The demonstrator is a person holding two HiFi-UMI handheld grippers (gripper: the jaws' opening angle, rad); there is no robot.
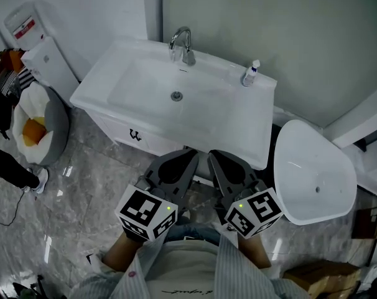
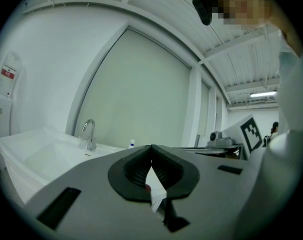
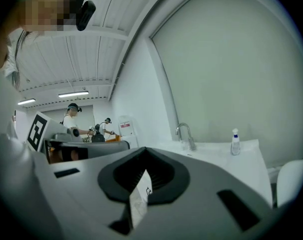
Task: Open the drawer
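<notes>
One drawer front [image 1: 127, 131] shows in the head view – a white panel under the front edge of the washbasin [image 1: 238, 126], bearing a small dark handle [image 1: 135, 134]. It sits flush with the vanity, shut. The left gripper [image 1: 195, 152] is held to the right of that handle and apart from it, its tip near the basin's front edge; the right gripper [image 1: 211, 154] lies just beside it, further from the handle. Both point toward the vanity, with their marker cubes back against the person's striped shirt [image 1: 238, 273].

In the left gripper view the left gripper [image 2: 151, 148] has its jaws together at the tips with nothing gripped; the right gripper [image 3: 145, 150] in its own view is likewise closed and empty.

Beyond them a chrome faucet [image 1: 182, 44] stands at the basin's back edge and a small spray bottle [image 1: 251, 73] at its right rear corner. A loose white basin [image 1: 316, 173] rests to the right – on the grey marble floor [image 1: 83, 192].
</notes>
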